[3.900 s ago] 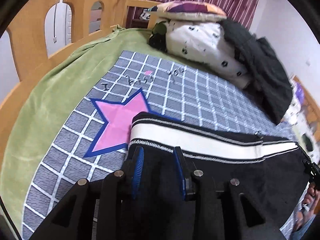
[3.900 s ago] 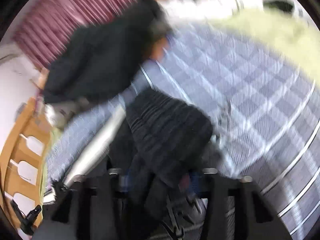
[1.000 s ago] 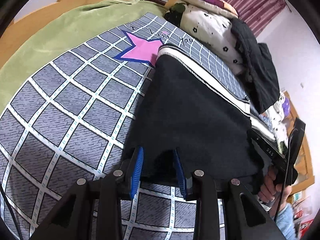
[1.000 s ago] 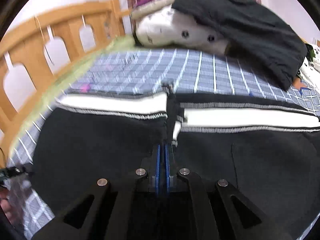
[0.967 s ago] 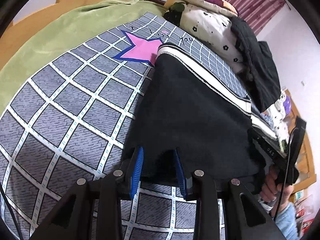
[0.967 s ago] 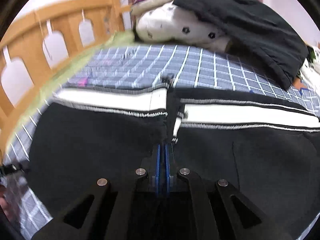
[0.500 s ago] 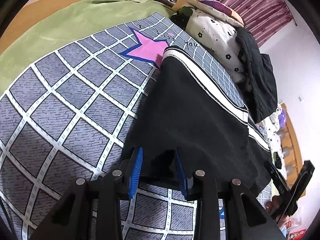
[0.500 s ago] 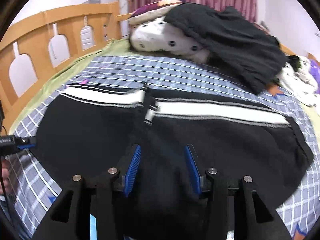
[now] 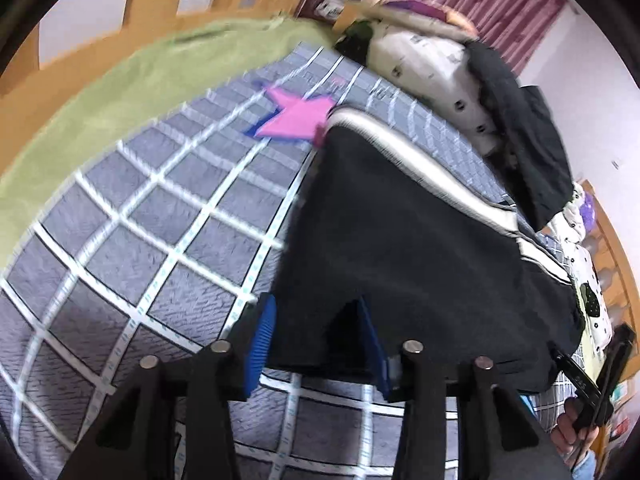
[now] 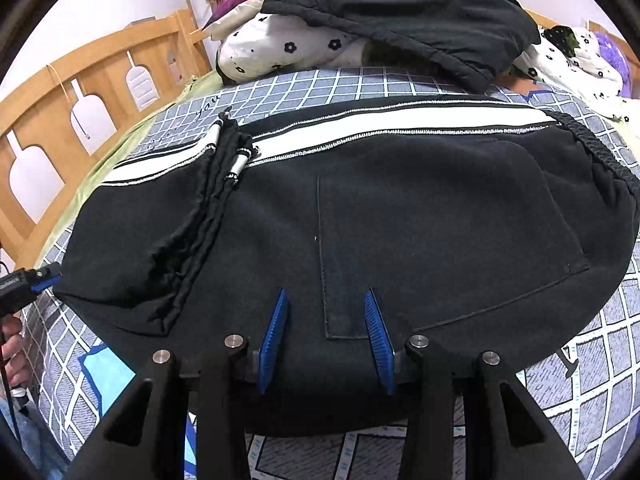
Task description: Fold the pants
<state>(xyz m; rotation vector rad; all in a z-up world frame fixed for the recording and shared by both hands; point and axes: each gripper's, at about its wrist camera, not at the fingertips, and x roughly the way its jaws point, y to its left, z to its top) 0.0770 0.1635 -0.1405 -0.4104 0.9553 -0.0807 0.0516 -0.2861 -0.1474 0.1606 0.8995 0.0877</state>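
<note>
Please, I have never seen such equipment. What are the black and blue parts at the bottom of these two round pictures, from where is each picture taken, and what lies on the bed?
No robot is here. A person holds one hand tool in each hand, and each has two fingers with blue pads. A wide-angle camera sits on each one and looks forward along its fingers, so the pictures look round and bent.

One picture comes from the left tool, the other from the right tool. Both stand open and hold nothing.

On the grey checked bedcover lie black pants with a white side stripe, spread flat, with one end folded over. The left tool is at their edge and the right one is over their middle. Behind are flowered pillows and another dark garment, and a wooden bed rail at the side.
</note>
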